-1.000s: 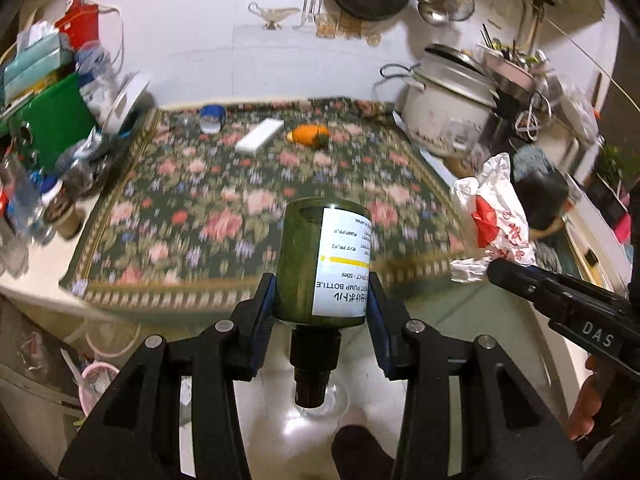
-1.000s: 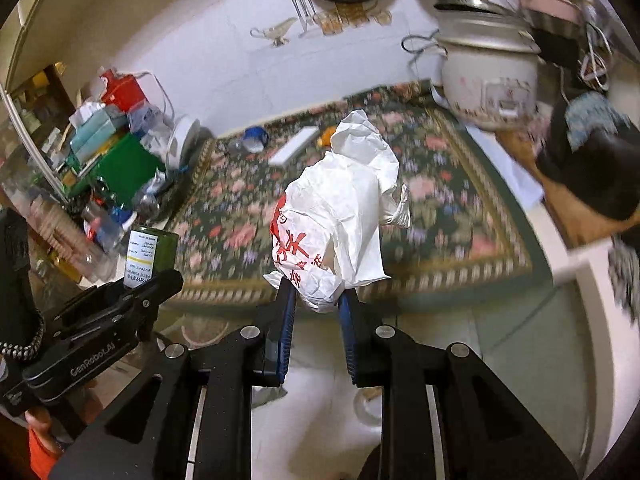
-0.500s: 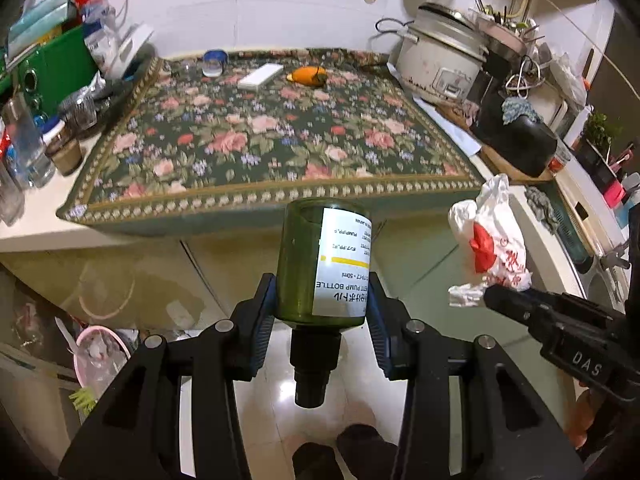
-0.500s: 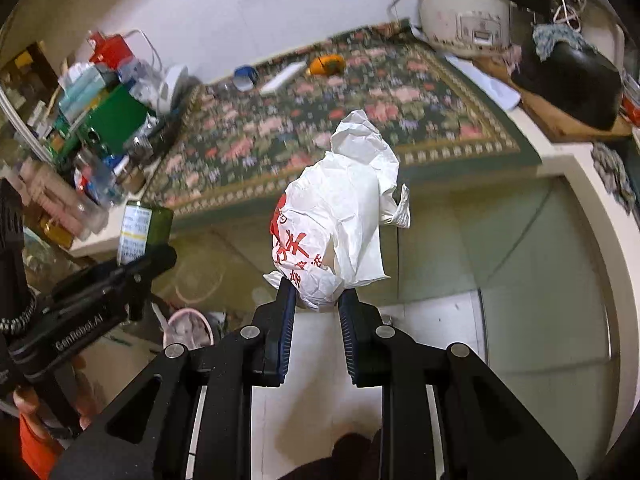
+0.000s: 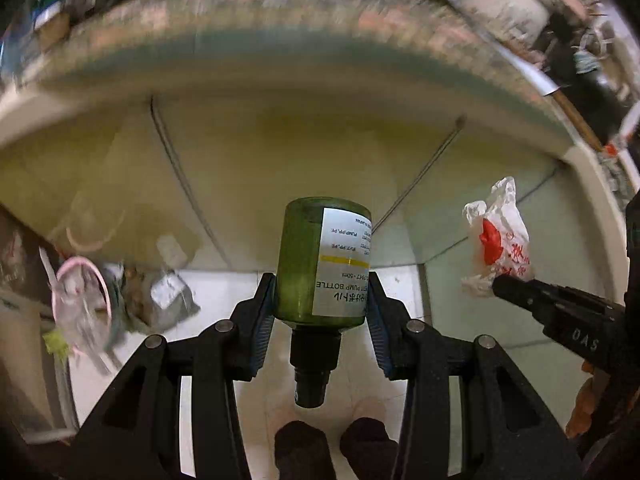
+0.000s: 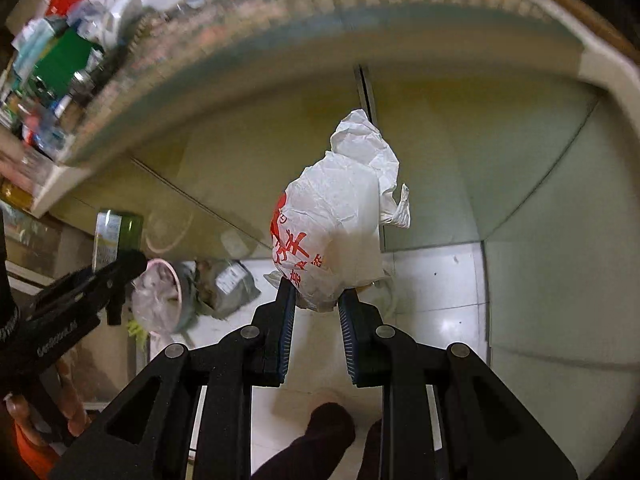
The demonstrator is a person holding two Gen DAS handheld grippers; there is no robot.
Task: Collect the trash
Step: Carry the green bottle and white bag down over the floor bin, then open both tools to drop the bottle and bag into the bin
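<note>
In the left wrist view, the left gripper (image 5: 320, 312) is clenched on a green bottle (image 5: 316, 260), its blue pads pressing the lower sides of the body. The bottle is held upside down: its flat base points away from the camera and its black pump neck hangs toward the camera between the fingers. It is translucent olive green, with a white label crossed by a yellow stripe and printed with upside-down text that includes "PUMP BOTTLE". Right of the bottle, the right gripper (image 5: 496, 280) reaches in from the edge, grasping a white plastic bag (image 5: 498, 240) with red print. Left of the bottle, on the white tiled floor (image 5: 224, 296), stands a pink-rimmed bin (image 5: 82, 308) with crumpled rubbish in it and a grey packet beside it. Above the bottle the blurred counter edge (image 5: 280, 52) curves across the view.

In the right wrist view, the right gripper (image 6: 317, 300) pinches the bottom of the plastic bag (image 6: 344, 216), which stands up from the pads as a crumpled white bundle with red characters on its left side. Left of the bag, the left gripper (image 6: 128, 260) holds the green bottle (image 6: 116, 236), and the pink-rimmed bin (image 6: 160, 300) sits on the floor just below it.
</note>
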